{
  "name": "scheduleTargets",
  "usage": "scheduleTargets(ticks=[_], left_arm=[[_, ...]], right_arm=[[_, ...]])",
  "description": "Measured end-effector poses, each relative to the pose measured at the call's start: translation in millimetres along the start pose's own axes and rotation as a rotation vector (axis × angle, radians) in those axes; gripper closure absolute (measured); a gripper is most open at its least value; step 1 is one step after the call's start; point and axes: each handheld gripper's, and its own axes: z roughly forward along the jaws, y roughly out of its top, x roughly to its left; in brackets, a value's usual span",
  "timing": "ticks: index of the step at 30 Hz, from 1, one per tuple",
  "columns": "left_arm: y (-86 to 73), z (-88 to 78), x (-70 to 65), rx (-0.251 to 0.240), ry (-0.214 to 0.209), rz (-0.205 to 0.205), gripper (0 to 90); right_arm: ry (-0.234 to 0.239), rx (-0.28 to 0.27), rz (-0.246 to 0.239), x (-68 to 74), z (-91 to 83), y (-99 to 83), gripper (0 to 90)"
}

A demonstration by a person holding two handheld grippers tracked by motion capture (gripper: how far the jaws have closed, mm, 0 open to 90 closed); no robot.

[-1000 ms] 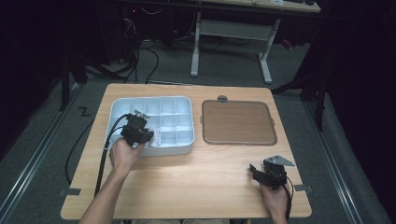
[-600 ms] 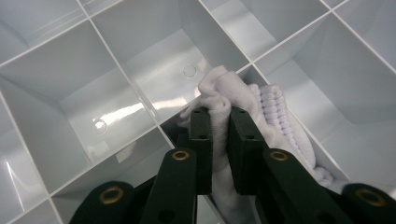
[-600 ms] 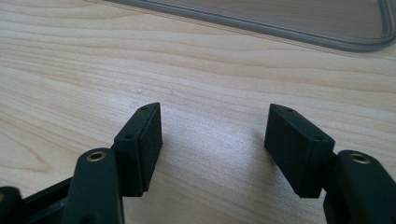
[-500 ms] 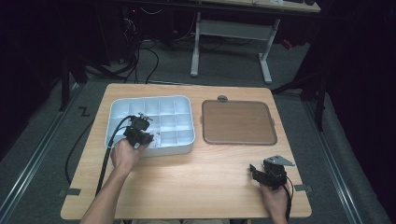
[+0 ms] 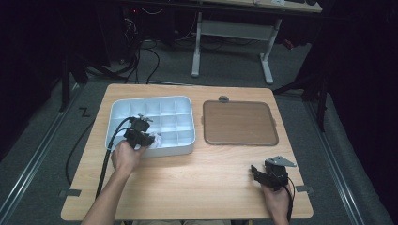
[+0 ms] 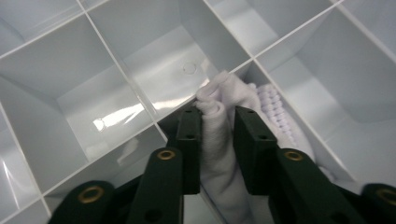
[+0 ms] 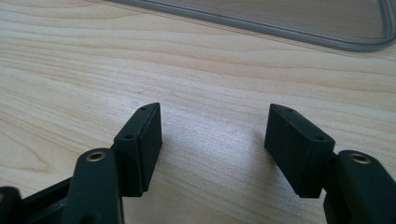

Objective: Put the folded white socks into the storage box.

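Observation:
A white compartment box (image 5: 177,102) stands on the left half of the table. My left gripper (image 5: 149,138) hangs over its near row, shut on a white folded cloth (image 6: 218,140) that bunches up between the jaws. The cloth (image 5: 156,139) trails down into a near compartment whose dividers (image 6: 116,70) cross the left gripper view. My right gripper (image 5: 256,171) rests low near the table's front right, open, with bare wood between its fingers (image 7: 140,140) in the right gripper view.
A brown tray (image 5: 239,123) with a grey rim (image 7: 261,29) lies right of the box, beyond my right gripper. A small grey round knob (image 5: 224,99) sits behind the tray. A black cable (image 5: 105,159) trails from the left gripper off the front edge.

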Motion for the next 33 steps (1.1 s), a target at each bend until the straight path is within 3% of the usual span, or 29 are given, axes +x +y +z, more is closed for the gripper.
scheduleTargets(ticks=[3, 12, 21, 30, 33], left_arm=[[4.0, -6.4, 0.4, -0.012, -0.017, -0.032, 61.5], [8.7, -17.6, 4.6, -0.039, -0.061, -0.087, 52.7], [14.4, -34.8, 8.1, -0.088, -0.092, -0.112, 49.5], [17.0, -53.9, 20.6, -0.143, -0.118, -0.173, 48.4], [16.7, -59.1, 23.9, -0.156, -0.114, -0.167, 48.0]], right_arm=[[0.0, 0.0, 0.0, 0.0, 0.0, 0.0, 37.1], [0.0, 0.0, 0.0, 0.0, 0.0, 0.0, 37.1], [0.0, 0.0, 0.0, 0.0, 0.0, 0.0, 37.1], [0.0, 0.0, 0.0, 0.0, 0.0, 0.0, 37.1], [0.0, 0.0, 0.0, 0.0, 0.0, 0.0, 37.1]])
